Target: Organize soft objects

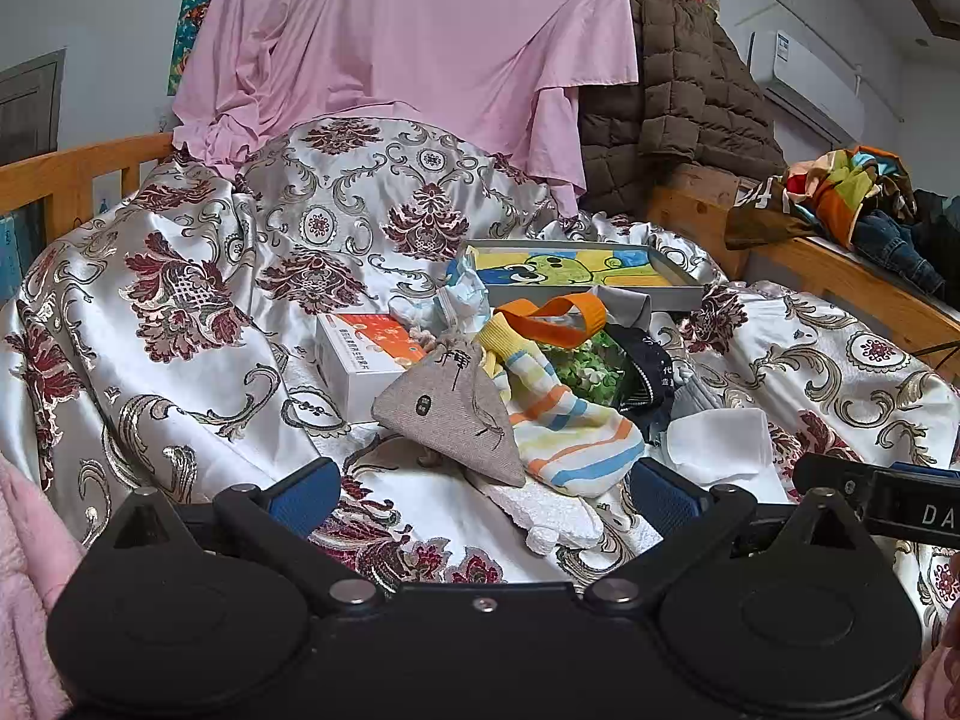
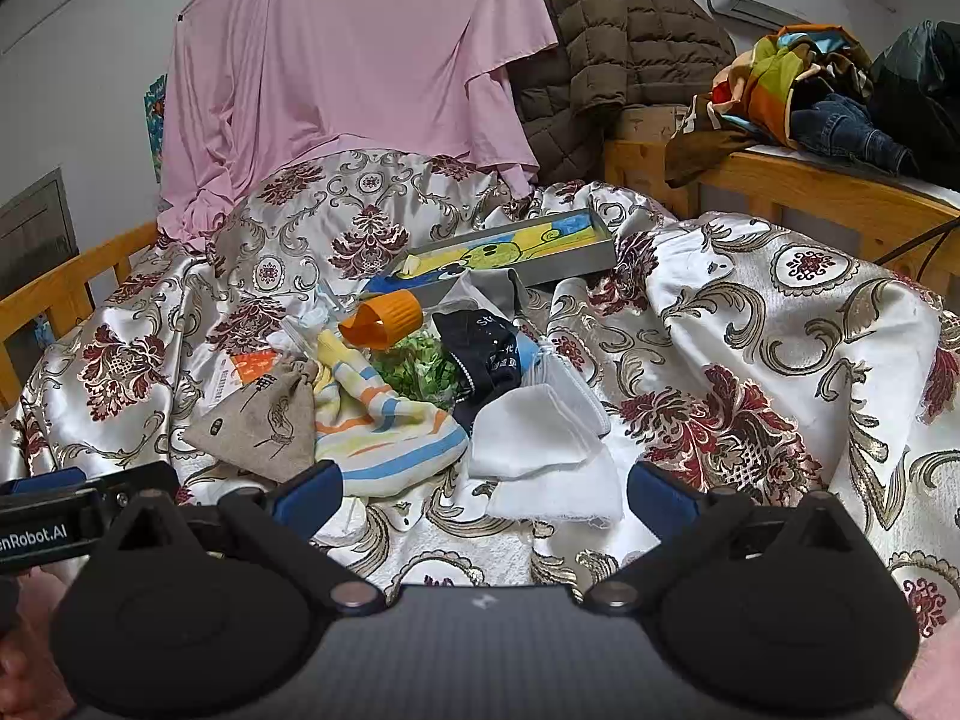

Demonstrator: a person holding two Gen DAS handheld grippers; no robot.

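Observation:
A heap of soft things lies on the floral satin bedspread. It holds a grey linen pouch, a striped sock, a dark navy sock, white cloths, a green-patterned item and an orange band. My left gripper is open just short of the pouch and striped sock, with nothing between its fingers. My right gripper is open before the white cloths, also holding nothing.
A grey tray with a cartoon picture sits behind the heap. A white and orange box lies left of the pouch. Wooden bed rails, a pink sheet, a brown coat and piled clothes surround the bed.

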